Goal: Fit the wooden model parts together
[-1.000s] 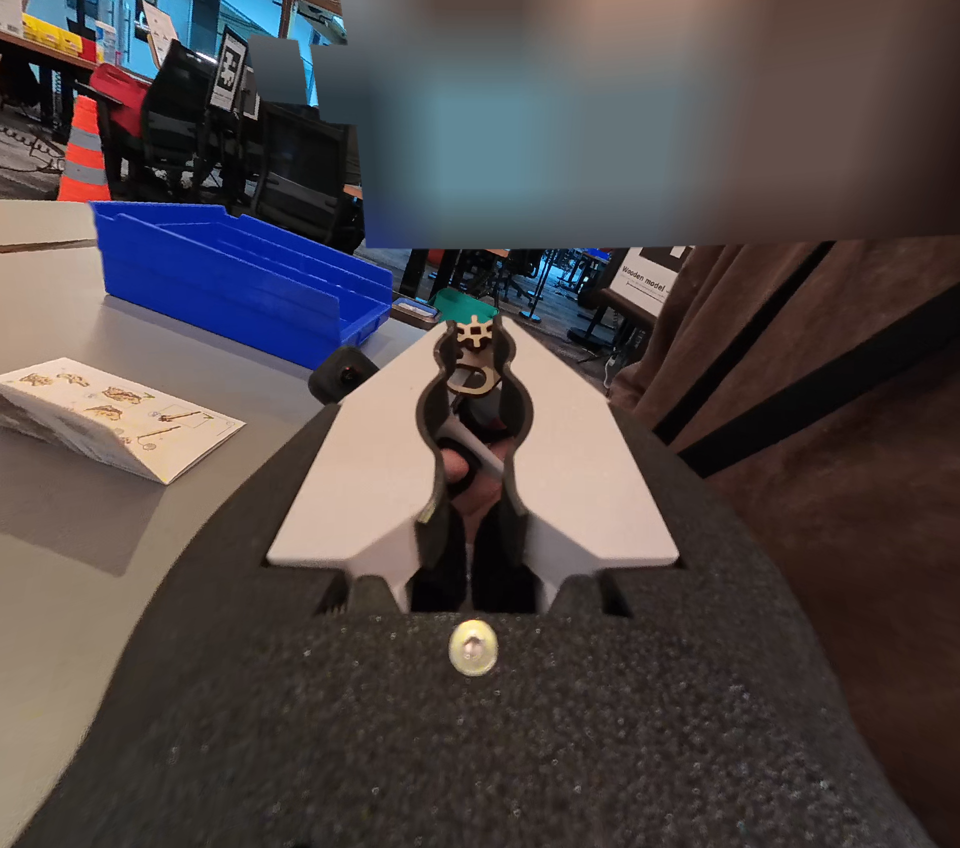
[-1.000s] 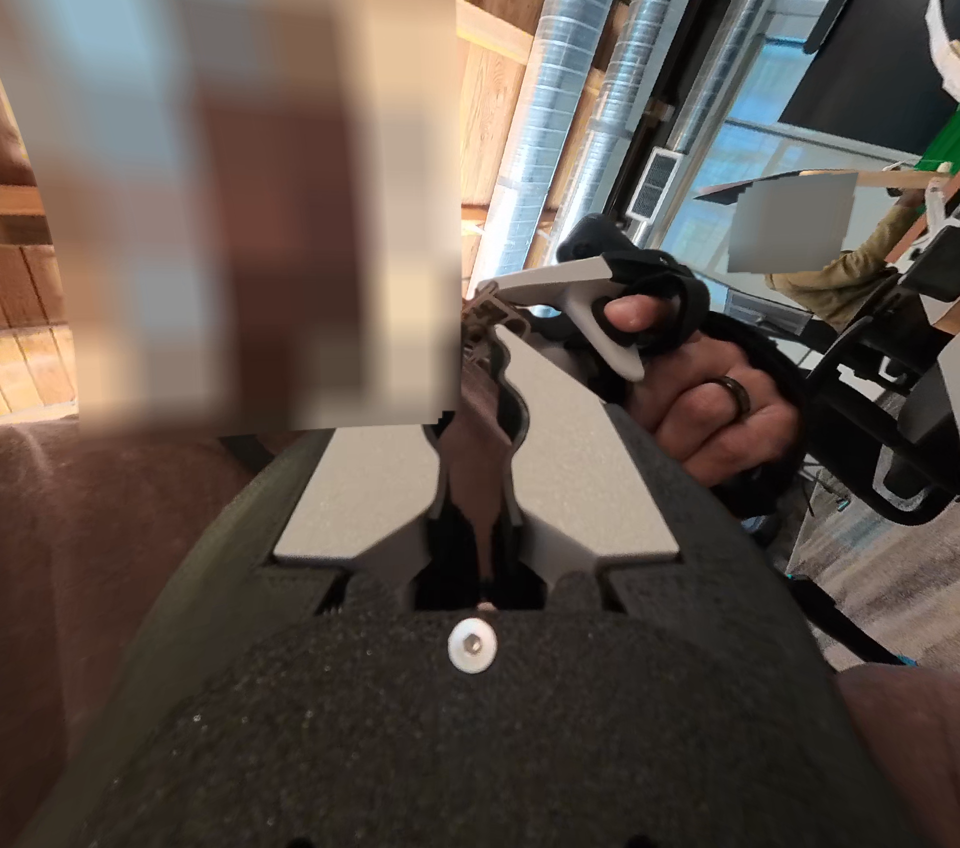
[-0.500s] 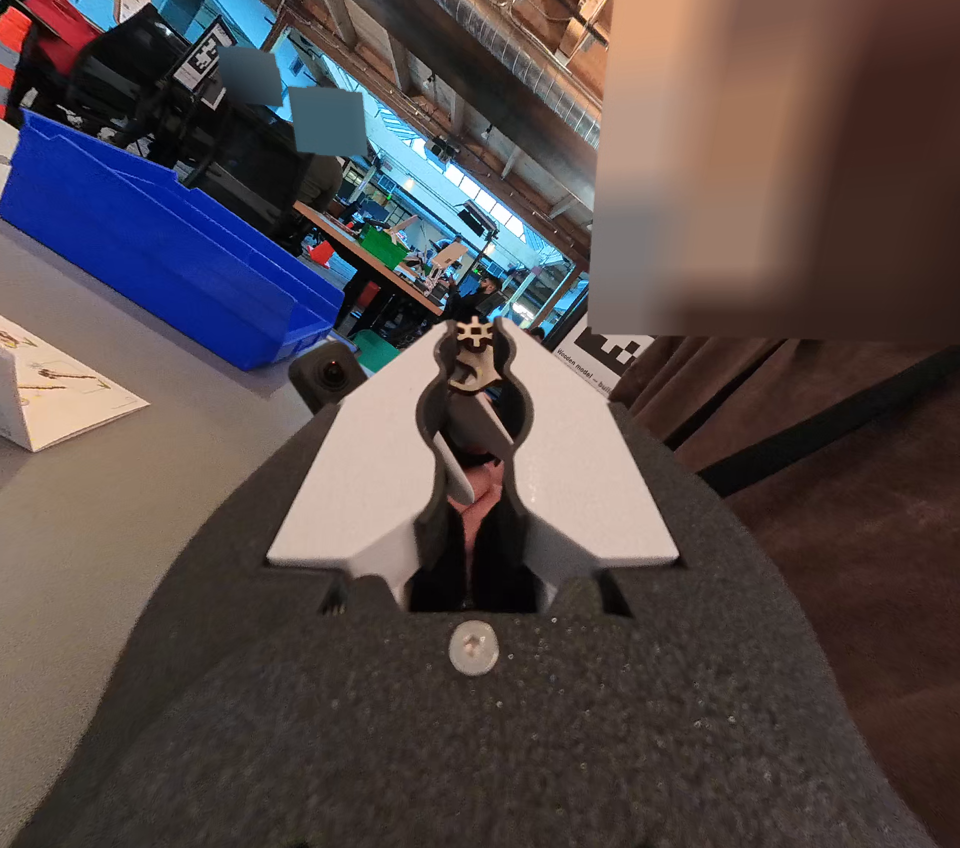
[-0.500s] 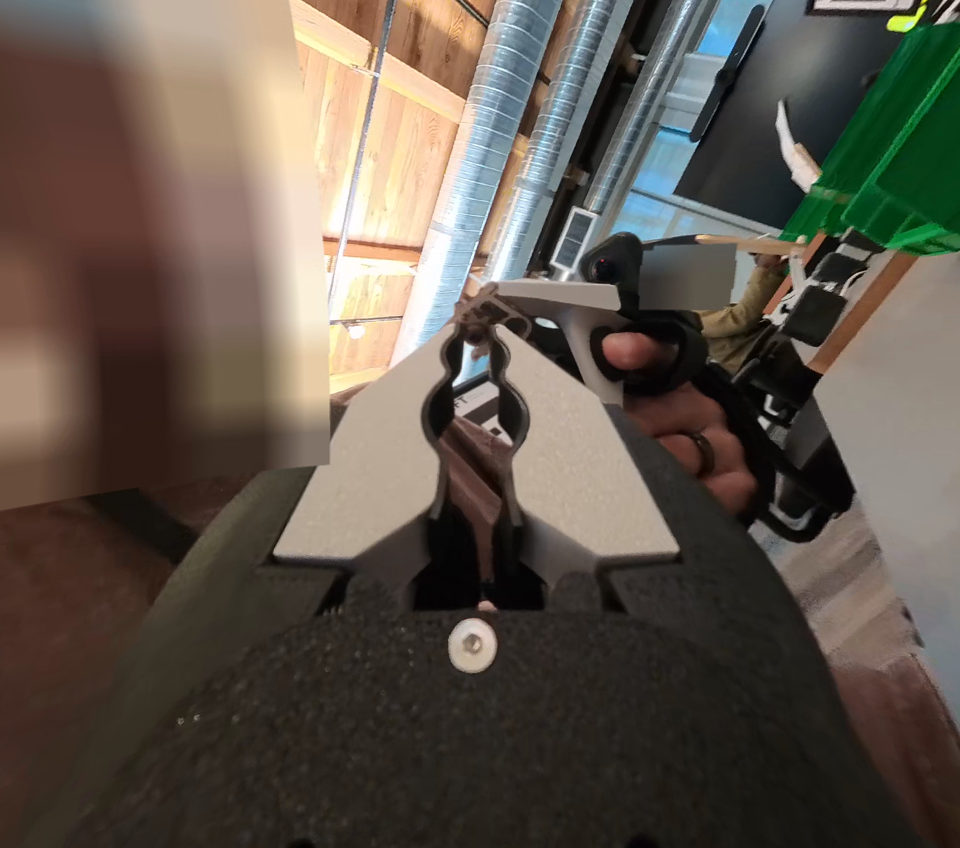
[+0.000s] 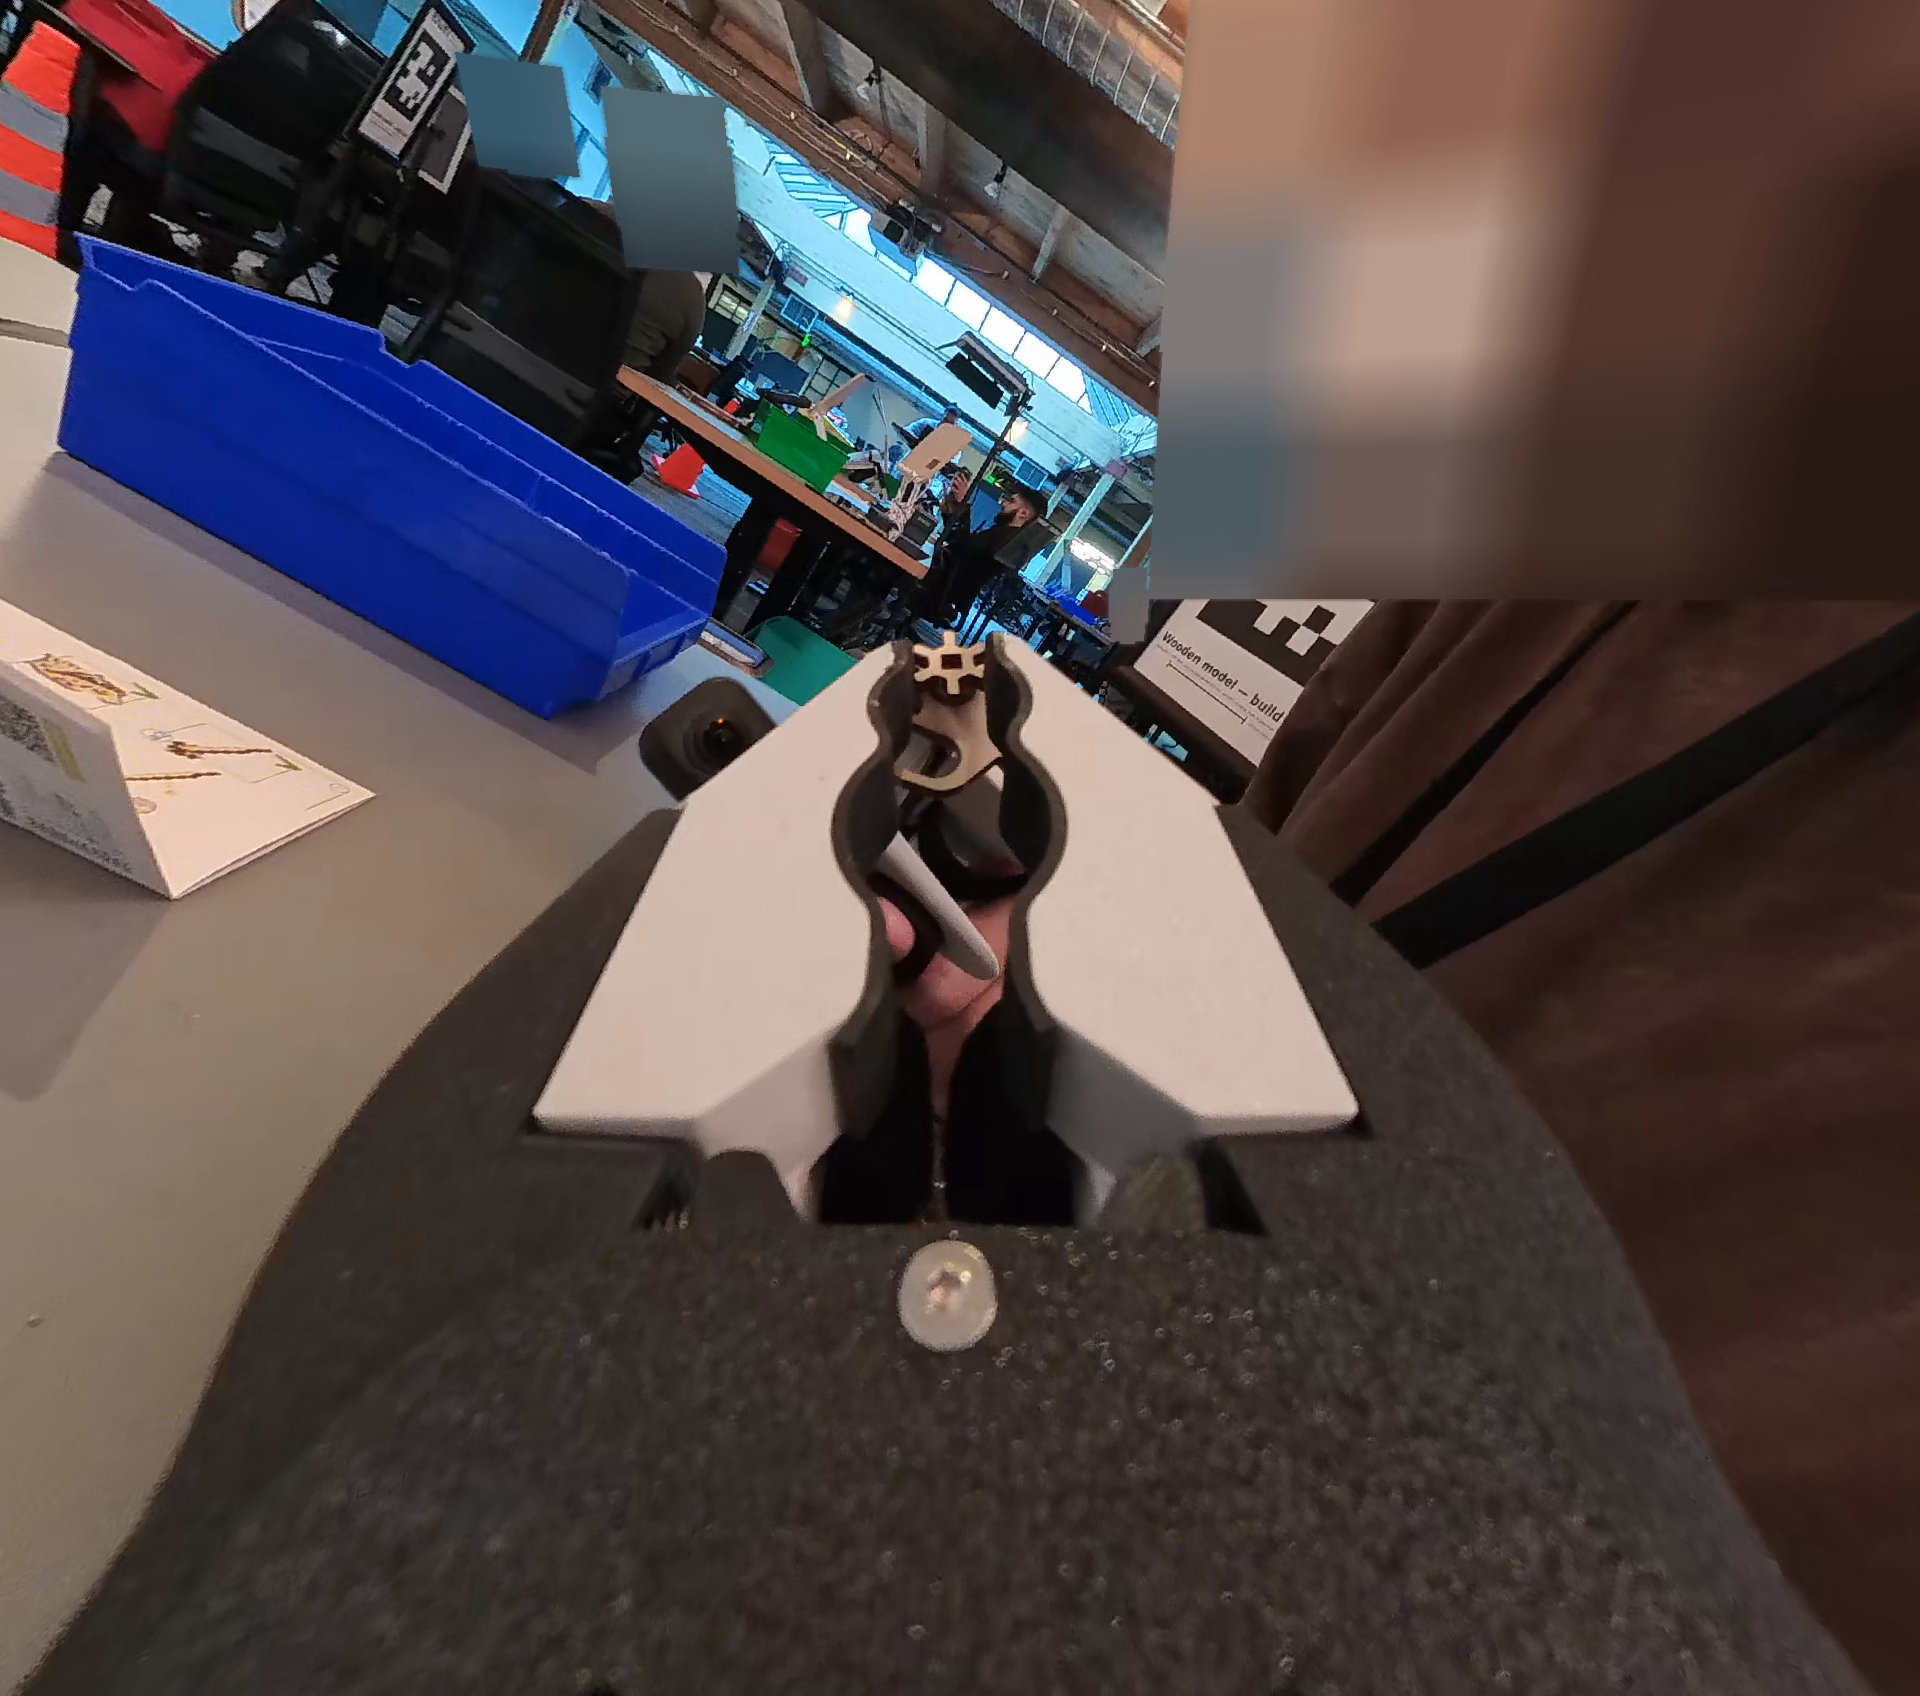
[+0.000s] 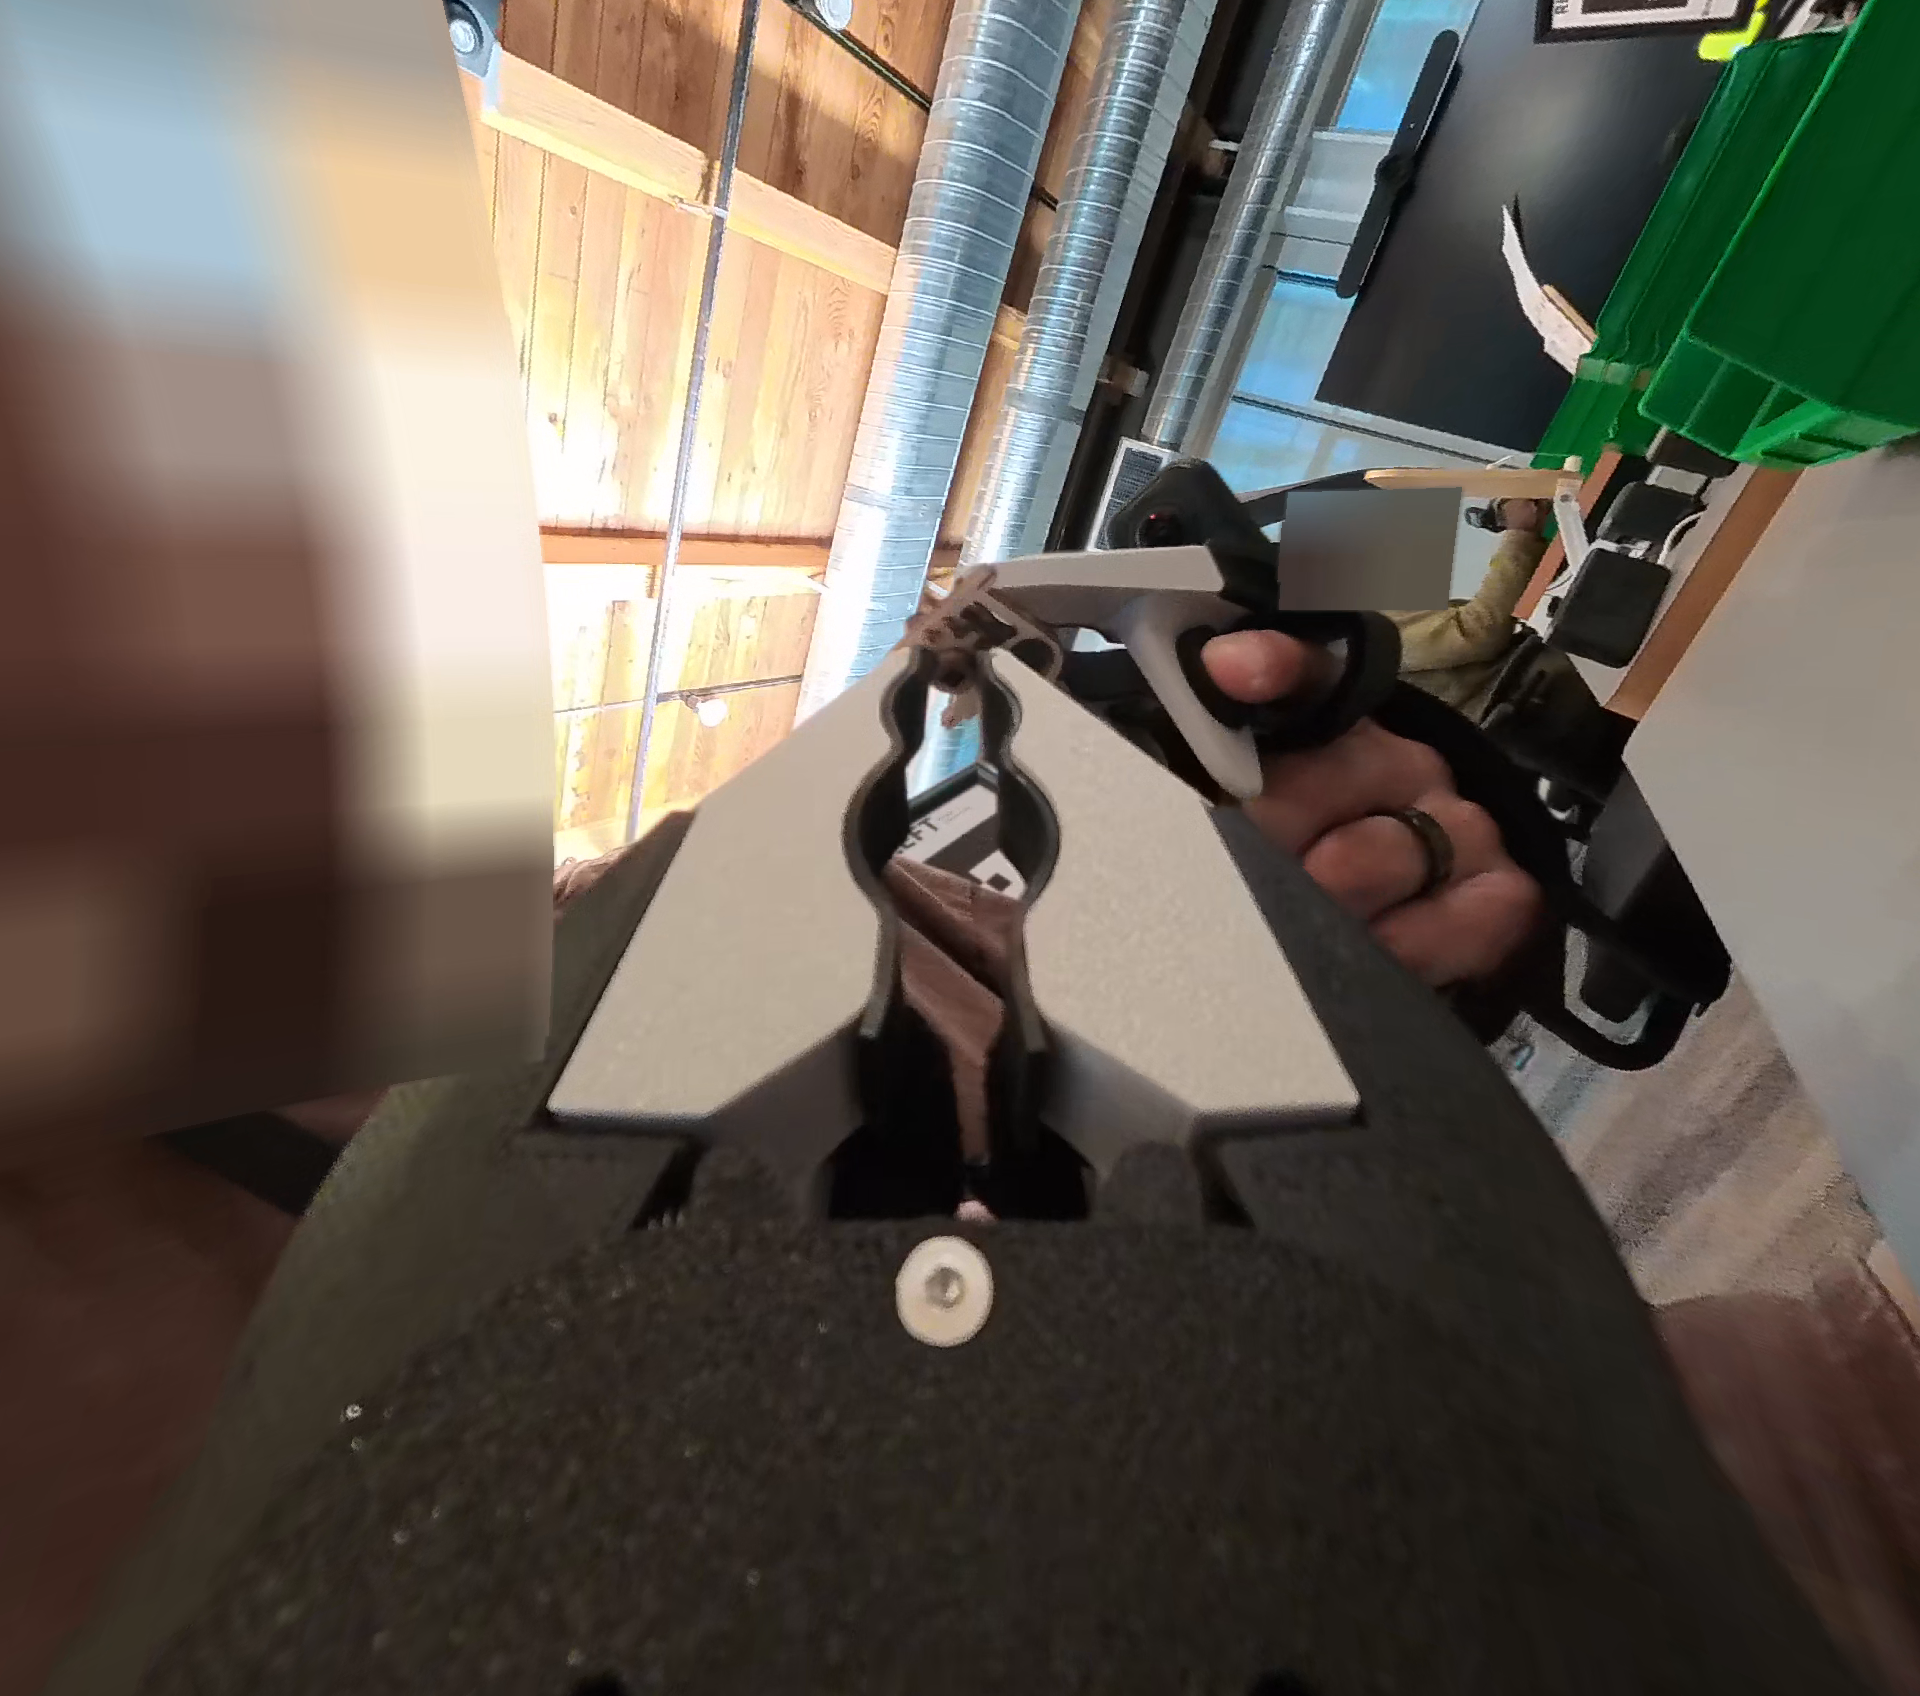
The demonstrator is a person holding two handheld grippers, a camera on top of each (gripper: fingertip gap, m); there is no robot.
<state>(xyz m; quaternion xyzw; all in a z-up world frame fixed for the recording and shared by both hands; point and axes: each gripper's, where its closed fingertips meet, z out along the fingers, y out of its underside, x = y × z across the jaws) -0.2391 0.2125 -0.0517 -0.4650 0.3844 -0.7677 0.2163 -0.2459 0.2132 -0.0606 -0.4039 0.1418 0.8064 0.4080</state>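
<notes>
From my left wrist view, going left to right: a leaflet (image 5: 156,773) lies on the grey table (image 5: 312,971) at 9 o'clock, a blue bin (image 5: 364,483) sits behind it at 10 o'clock, and dead centre my left gripper (image 5: 951,690) is pinched tight on a wooden part (image 5: 948,716), a small gear-shaped piece at the tips with a flat plate below it. Whether those two are already joined I cannot tell. A brown sleeve (image 5: 1662,919) fills 3 o'clock. In the right wrist view, my right gripper (image 6: 951,675) is closed down to a narrow gap on another small wooden piece (image 6: 961,690) at its tips; just past it at 1 o'clock the other gripper's tips meet mine, the parts touching or nearly so, the contact too small to read. A hand (image 6: 1382,825) grips that handle at 3 o'clock. I judge the mating is under way but not seated; a push home and a check are left. Both tools are held up off the table, so there is open air all round, with the bin and leaflet well apart; only the sleeve and body crowd the near side.
</notes>
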